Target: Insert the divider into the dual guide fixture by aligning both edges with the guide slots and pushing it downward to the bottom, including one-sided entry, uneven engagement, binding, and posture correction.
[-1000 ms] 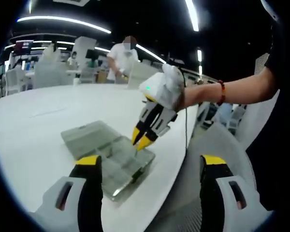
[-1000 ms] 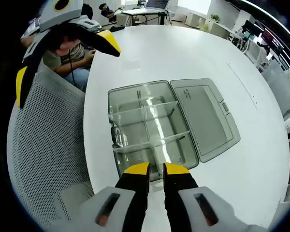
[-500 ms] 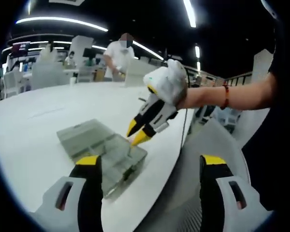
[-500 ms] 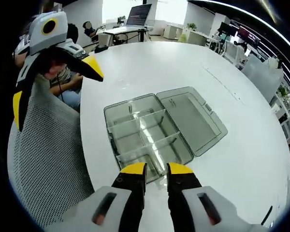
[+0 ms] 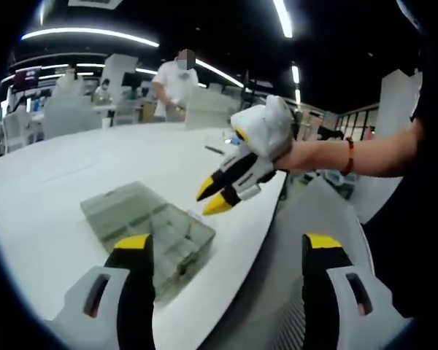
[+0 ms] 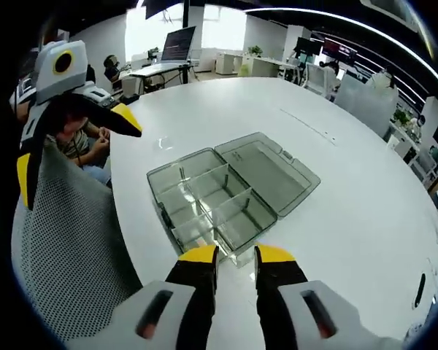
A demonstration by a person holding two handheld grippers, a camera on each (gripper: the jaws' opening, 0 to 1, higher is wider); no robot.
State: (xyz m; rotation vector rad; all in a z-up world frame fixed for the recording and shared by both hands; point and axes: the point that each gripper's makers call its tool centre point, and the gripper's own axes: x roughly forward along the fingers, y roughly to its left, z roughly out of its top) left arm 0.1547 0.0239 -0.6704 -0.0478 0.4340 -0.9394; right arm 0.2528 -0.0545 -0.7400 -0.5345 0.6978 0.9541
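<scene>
A clear grey compartment box (image 6: 204, 204) lies on the white table (image 6: 350, 219), its lid (image 6: 266, 169) folded open flat beside it. Clear dividers (image 6: 217, 195) stand in its slots and split it into several cells. My right gripper (image 6: 236, 257) hovers above and short of the box's near edge, its jaws a narrow gap apart with nothing between them. In the left gripper view the right gripper (image 5: 213, 198) hangs in the air beside the box (image 5: 150, 227), clear of it. My left gripper (image 5: 228, 246) is wide open and holds nothing; it also appears off the table's edge (image 6: 77, 144).
A grey mesh chair (image 6: 66, 248) stands against the table's near edge, with a seated person (image 6: 84, 138) behind it. A small dark object (image 6: 421, 289) lies at the table's far right. Desks with a monitor (image 6: 177, 42) and a standing person (image 5: 174, 82) are in the background.
My right gripper has lifted up and back from the box, which now looks smaller in its view, and its jaws have parted slightly. The left gripper stays open.
</scene>
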